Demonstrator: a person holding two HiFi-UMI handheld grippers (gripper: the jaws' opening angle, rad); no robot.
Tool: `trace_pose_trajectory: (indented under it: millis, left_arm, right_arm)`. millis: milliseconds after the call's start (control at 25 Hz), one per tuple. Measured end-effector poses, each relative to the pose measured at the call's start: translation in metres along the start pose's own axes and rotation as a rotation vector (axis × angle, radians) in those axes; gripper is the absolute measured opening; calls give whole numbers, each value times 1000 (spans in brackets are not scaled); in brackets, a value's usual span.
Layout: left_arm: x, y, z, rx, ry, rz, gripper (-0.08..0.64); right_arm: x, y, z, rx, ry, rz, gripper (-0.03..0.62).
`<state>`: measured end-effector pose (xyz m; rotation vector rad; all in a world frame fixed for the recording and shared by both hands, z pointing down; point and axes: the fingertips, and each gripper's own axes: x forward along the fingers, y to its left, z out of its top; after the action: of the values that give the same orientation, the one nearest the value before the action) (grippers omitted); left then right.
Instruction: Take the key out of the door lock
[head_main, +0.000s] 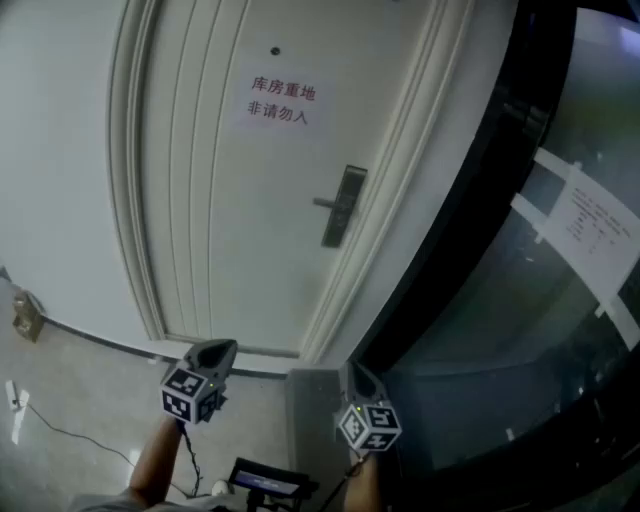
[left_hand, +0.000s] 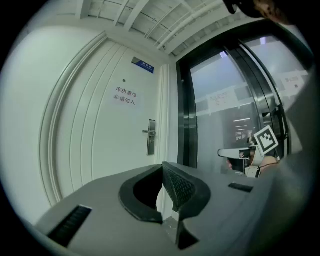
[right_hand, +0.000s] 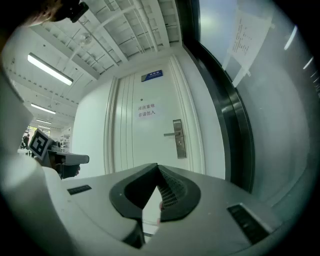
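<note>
- A white panelled door (head_main: 230, 200) fills the background, with a printed sign (head_main: 281, 101) at its top. To its right is a dark-framed glass wall (head_main: 520, 300) with paper sheets (head_main: 590, 225) taped to it.
- The task's thing sits at the lock plate (head_main: 343, 206) on the door's right edge, under the lever handle (head_main: 326, 203). The key itself is too small to make out in any view, so I can only place it by the plate.
- The left gripper (head_main: 212, 352) and the right gripper (head_main: 360, 380) are held low, side by side, well apart from the door. Both point level at it, which looks like a starting stance before the walk-in.
- Both tongs are closed tip to tip with nothing between them. The left gripper (left_hand: 162, 167) shows this in its own view, and so does the right gripper (right_hand: 157, 167). The right one lines up closer to the lock, so it is probably the one meant to do the pulling.
- Only the head view shows the grey floor (head_main: 80, 390) and a thin cable (head_main: 60, 430) lying across it.
- Only the gripper views show the blue plate (right_hand: 151, 75) above the door. The right gripper view also takes in ceiling lights (right_hand: 50, 69) and the other gripper's marker cube (right_hand: 39, 143).
- The lock plate (right_hand: 178, 138) shows clearest in the right gripper view.
</note>
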<state>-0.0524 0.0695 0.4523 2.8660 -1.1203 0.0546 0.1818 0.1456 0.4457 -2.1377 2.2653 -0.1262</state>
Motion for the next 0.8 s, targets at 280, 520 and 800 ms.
trace_pose_trajectory:
  millis: [280, 520, 800]
  left_arm:
    - [4, -4, 2, 4, -3, -3, 8]
    - [8, -10, 3, 11, -4, 1, 8]
    - [22, -22, -4, 15, 23, 10, 8]
  right_arm:
    - [-2, -2, 9, -6, -54, 23, 0]
    - [-5, -9, 9, -33, -60, 41, 2]
    - [1, -18, -1, -51, -37, 79, 0]
